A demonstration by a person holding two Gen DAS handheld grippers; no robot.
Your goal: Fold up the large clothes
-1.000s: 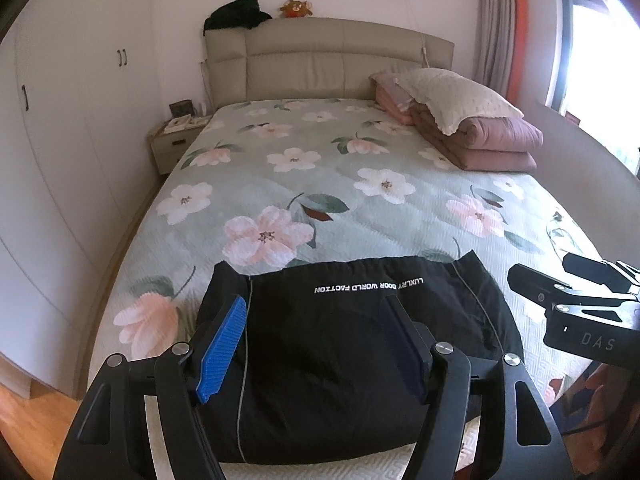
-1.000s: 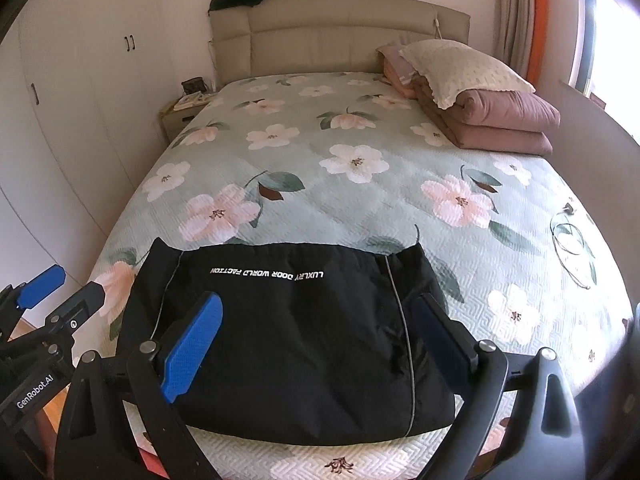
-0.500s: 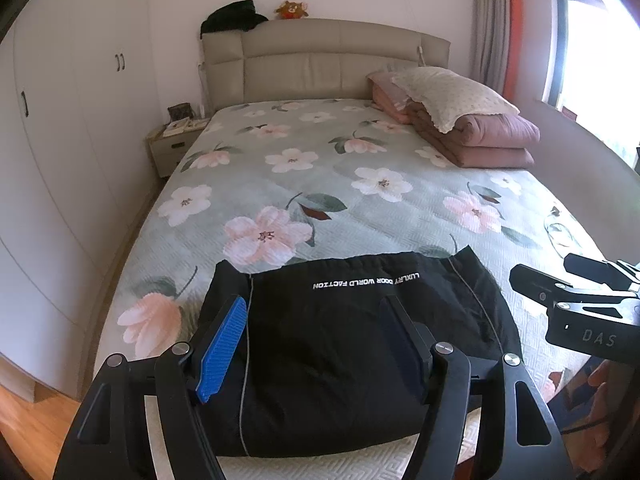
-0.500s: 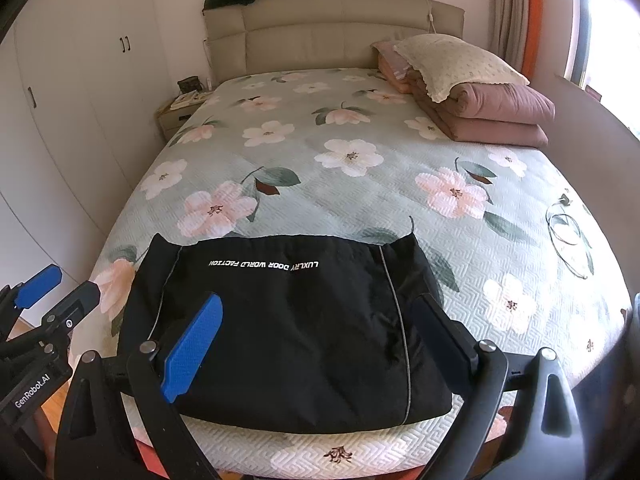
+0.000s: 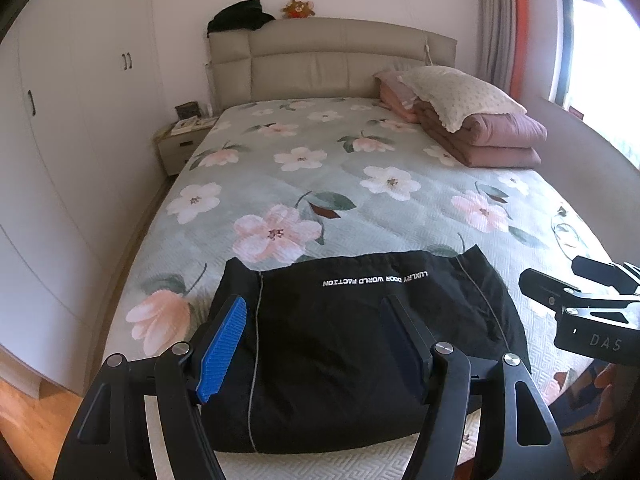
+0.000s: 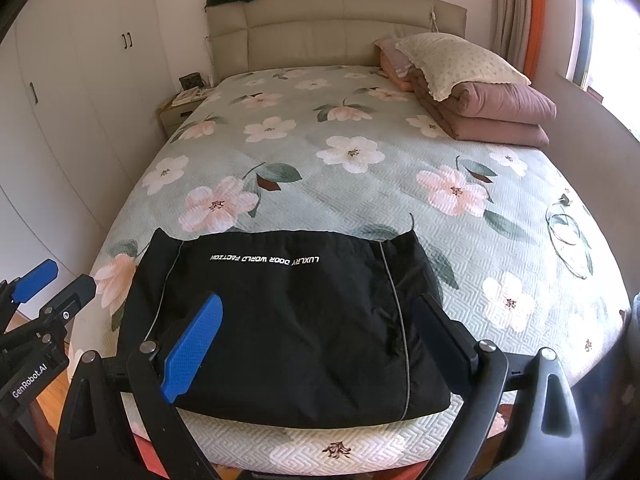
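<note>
Holding both tools above the foot of the bed (image 5: 328, 184), I see my left gripper (image 5: 316, 344) spread wide with nothing between its fingers, and my right gripper (image 6: 320, 340) spread the same way, also empty. Neither one touches the cloth. The black garment (image 6: 288, 320) lies folded into a squarish bundle at the near end of the floral bedspread, close to the bed's foot edge, with a line of white lettering (image 6: 266, 259) running across its far part and thin pale seams down each side. From the left wrist view my right gripper shows at the right edge, off the garment's right side; from the right wrist view my left gripper sits at the lower left, beside the garment's left edge. Further up the bed on the right, a folded mauve quilt (image 5: 492, 144) carries a cream pillow (image 5: 456, 94). White wardrobe doors (image 5: 80, 92) line the left wall, with a nightstand (image 5: 180, 148) beside the headboard (image 5: 328, 60).
</note>
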